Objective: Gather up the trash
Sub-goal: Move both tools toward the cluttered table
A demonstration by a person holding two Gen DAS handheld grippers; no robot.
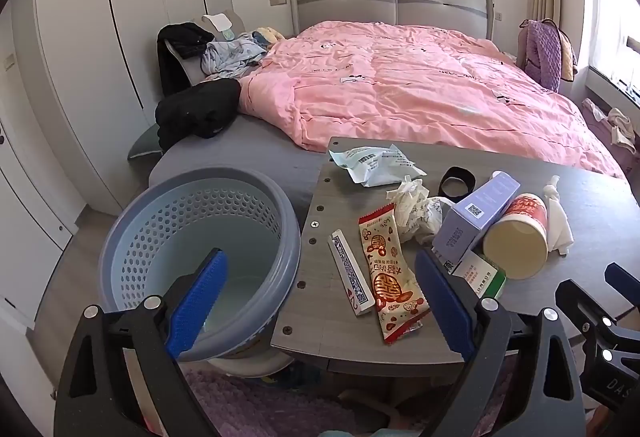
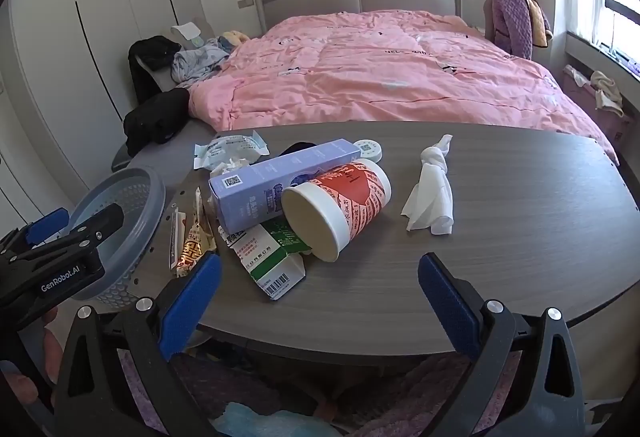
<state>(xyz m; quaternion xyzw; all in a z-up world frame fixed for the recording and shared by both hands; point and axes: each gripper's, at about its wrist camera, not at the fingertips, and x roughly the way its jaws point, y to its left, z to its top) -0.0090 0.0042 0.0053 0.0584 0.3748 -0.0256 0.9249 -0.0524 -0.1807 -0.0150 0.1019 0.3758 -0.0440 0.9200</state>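
both our grippers, left gripper (image 1: pixel 320 301) and right gripper (image 2: pixel 320 301), stand wide apart and hold nothing. trash sits piled on the table (image 2: pixel 520 237); the basket (image 1: pixel 192 205) waits just beside its left edge. we judge the tipped paper cup (image 2: pixel 340 209) could roll if nudged. only the left view shows inside the basket; only the right shows the white cap (image 2: pixel 370 149).

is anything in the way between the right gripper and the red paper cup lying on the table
Nothing visible. The right gripper is open, and only bare table lies between it and the red paper cup. The green carton sits left of that path, partly under the cup.
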